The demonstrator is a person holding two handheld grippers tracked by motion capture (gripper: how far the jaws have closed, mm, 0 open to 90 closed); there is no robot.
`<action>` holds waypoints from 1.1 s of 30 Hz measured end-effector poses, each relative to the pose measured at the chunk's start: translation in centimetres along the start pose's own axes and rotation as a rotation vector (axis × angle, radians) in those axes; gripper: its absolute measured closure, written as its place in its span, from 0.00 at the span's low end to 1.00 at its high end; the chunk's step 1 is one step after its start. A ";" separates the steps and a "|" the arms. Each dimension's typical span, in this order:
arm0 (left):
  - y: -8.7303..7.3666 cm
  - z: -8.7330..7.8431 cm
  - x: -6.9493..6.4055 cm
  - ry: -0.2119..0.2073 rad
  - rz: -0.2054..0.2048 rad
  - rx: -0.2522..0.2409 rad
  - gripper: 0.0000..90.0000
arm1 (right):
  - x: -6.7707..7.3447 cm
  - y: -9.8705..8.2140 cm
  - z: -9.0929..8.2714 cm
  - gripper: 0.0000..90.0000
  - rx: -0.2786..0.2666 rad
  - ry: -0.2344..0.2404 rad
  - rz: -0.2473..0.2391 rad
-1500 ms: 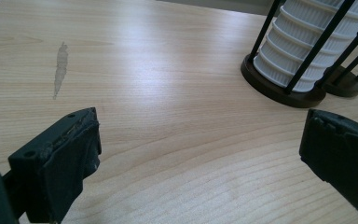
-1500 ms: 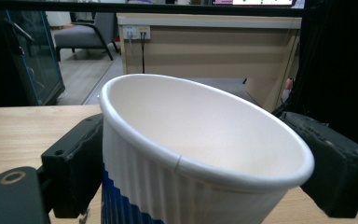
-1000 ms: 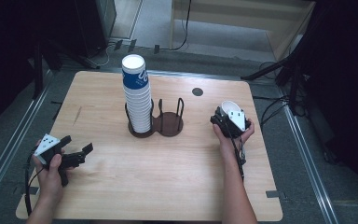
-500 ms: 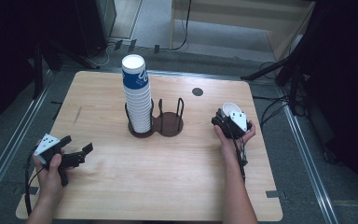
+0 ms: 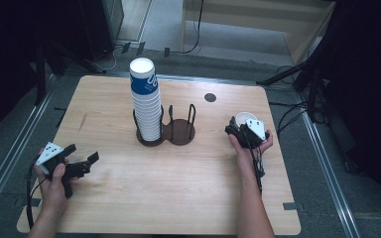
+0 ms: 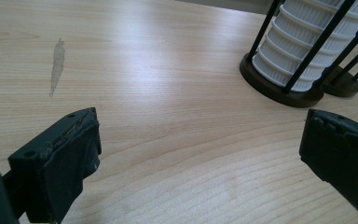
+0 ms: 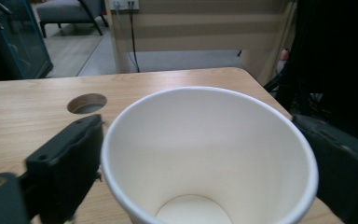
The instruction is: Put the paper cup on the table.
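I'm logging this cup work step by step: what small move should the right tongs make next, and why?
Probably back the right tongs straight off the paper cup. Their jaws have just been opening and now stand at either side of the upright cup on the table, so it looks released; the left tongs wait open.

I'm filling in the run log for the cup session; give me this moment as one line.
right gripper: jaws just opened, paper cup between | left gripper: open, empty | cup stack: in holder

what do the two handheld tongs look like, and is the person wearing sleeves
Both the left tongs and the right tongs are black, each topped by a grey three-cornered plate with dark dots. Their jaws carry worn black pads. A black cable trails from each. Both forearms are bare, no sleeves.
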State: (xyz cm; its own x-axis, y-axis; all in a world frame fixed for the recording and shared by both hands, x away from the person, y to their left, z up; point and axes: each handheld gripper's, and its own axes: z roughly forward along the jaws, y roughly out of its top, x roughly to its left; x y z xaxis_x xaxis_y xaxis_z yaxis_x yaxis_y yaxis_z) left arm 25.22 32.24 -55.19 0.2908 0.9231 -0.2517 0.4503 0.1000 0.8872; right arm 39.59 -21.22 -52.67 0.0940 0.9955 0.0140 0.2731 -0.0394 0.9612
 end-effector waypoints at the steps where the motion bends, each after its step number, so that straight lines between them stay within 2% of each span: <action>1: 0.0 0.0 0.0 -0.002 0.000 0.000 0.00 | 0.0 0.1 0.0 0.00 0.002 0.005 -0.001; 5: 0.0 0.0 0.0 -0.002 -0.001 0.000 0.00 | -0.2 0.2 -0.4 0.00 0.015 0.017 0.000; 8: 0.0 0.0 0.0 -0.002 -0.002 -0.001 0.00 | -0.5 0.5 -0.9 0.00 0.009 0.027 0.015; 20: 0.0 0.0 0.0 -0.001 0.000 0.003 0.00 | -1.9 1.0 -3.7 0.00 -0.030 0.061 0.011; 33: 0.0 0.0 0.0 0.000 -0.003 0.001 0.00 | -3.5 0.0 -7.2 0.00 -0.060 0.059 0.021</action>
State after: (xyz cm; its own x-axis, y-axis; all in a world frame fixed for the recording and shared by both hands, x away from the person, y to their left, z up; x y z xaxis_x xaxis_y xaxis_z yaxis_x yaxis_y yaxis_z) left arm 25.24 32.21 -55.19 0.2896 0.9227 -0.2544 0.4518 0.1026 0.8862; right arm 32.37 -24.09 -50.69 0.0418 0.9979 0.0489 0.2137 -0.0568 0.9753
